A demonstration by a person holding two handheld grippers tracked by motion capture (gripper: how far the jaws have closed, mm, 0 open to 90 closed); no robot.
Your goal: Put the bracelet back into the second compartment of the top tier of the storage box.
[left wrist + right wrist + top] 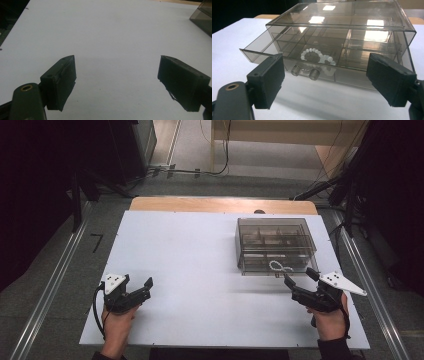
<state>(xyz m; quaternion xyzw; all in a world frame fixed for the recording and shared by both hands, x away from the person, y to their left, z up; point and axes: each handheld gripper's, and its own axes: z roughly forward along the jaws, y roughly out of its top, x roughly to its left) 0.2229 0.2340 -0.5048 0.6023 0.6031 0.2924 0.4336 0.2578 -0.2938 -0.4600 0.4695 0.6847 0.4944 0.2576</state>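
A smoky transparent drawer box (276, 235) stands on the white table (190, 265) at the right back. In the right gripper view the box (352, 25) has its drawer pulled partly out, with a clear handle (305, 71) on the front. A white bead bracelet (315, 53) lies in a front compartment of that drawer; from above the bracelet (280, 266) shows at the box's near edge. My right gripper (299, 276) is open just in front of the box, and its jaws frame the handle without touching it. My left gripper (146, 288) is open over bare table at the near left.
A corner of the box (202, 15) shows at the far right of the left gripper view. A wooden edge (200, 204) runs behind the white board. Metal floor rails (55, 280) flank the table, and dark stands and cables sit beyond it.
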